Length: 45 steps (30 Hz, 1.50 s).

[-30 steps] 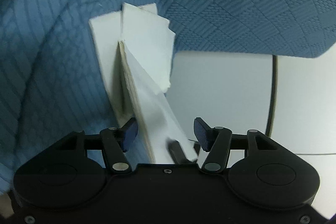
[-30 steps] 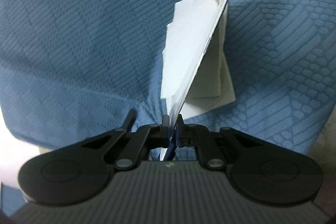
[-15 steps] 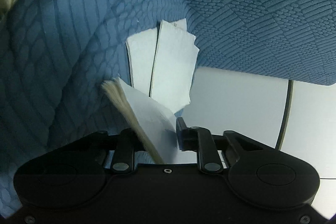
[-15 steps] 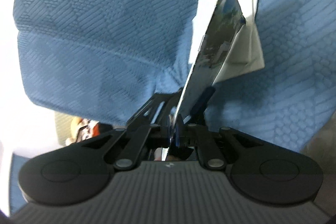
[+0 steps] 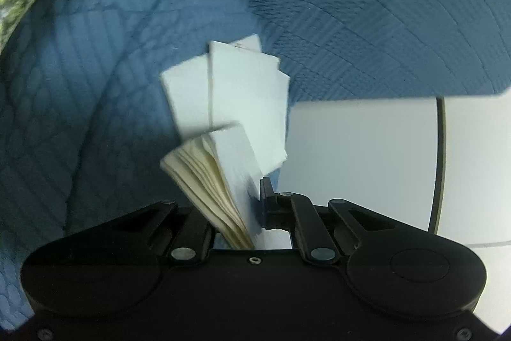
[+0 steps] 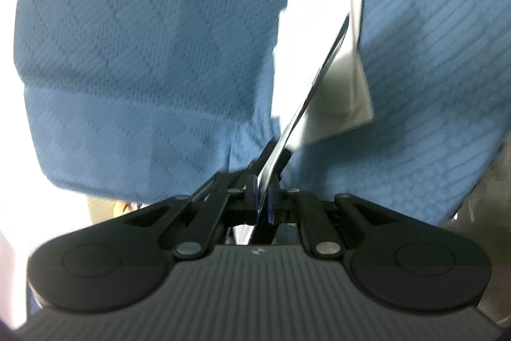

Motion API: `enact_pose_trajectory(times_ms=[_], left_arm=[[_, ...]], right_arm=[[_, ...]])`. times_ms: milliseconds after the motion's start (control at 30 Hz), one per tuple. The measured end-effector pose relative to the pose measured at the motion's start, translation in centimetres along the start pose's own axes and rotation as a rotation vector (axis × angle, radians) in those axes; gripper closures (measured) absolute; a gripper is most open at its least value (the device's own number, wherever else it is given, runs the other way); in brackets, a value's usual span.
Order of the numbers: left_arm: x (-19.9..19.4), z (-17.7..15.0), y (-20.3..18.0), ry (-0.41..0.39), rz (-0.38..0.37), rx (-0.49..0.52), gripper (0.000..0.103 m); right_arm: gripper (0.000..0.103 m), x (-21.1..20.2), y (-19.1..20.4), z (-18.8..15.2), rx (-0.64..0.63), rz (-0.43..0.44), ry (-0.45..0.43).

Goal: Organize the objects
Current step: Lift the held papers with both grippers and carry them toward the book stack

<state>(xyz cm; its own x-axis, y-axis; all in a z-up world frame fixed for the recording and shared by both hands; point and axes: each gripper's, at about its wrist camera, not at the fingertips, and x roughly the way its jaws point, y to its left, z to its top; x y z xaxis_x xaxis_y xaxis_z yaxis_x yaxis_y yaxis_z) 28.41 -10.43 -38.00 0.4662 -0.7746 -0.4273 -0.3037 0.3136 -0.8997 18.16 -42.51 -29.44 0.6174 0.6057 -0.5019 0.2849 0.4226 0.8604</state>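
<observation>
Booklet [image 5: 220, 181] held edge-on, long axis away from both tools.

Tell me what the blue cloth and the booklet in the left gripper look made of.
Blue cloth: woven or knitted textile, matte, with raised scale and stripe patterns in the weave. Booklet: paper, seemingly; thin cream page edges fan out between the left gripper's closing jaws, under a white matte cover. The blur leaves finer detail open.

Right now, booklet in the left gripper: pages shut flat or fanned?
Fanned. The booklet's cream page edges splay apart at its free end, while the left gripper, jaws closing, pinches it near the base.
</observation>
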Motion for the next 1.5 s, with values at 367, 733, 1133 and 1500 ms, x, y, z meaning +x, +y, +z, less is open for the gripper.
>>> enact_pose_trajectory(times_ms=[367,733,1133,1500], left_arm=[[-0.1,-3.0,-1.6,0.029,0.024,0.083,0.097],[-1.0,-2.9,-1.0,-0.072,0.079,0.074,0.102],[-1.2,-2.7,-0.6,-0.078,0.116,0.079,0.102],[-3.7,-3.1,-0.7,-0.072,0.129,0.118,0.099]], right_arm=[[0.092,-0.8,-2.8,4.0,0.05,-0.17,-0.152],[0.054,0.7,-3.7,0.8,0.142,-0.131,-0.063],[0.058,1.7,-4.2,-2.3,0.192,-0.149,-0.006],[0.094,1.0,-2.7,-1.4,0.058,-0.157,-0.044]])
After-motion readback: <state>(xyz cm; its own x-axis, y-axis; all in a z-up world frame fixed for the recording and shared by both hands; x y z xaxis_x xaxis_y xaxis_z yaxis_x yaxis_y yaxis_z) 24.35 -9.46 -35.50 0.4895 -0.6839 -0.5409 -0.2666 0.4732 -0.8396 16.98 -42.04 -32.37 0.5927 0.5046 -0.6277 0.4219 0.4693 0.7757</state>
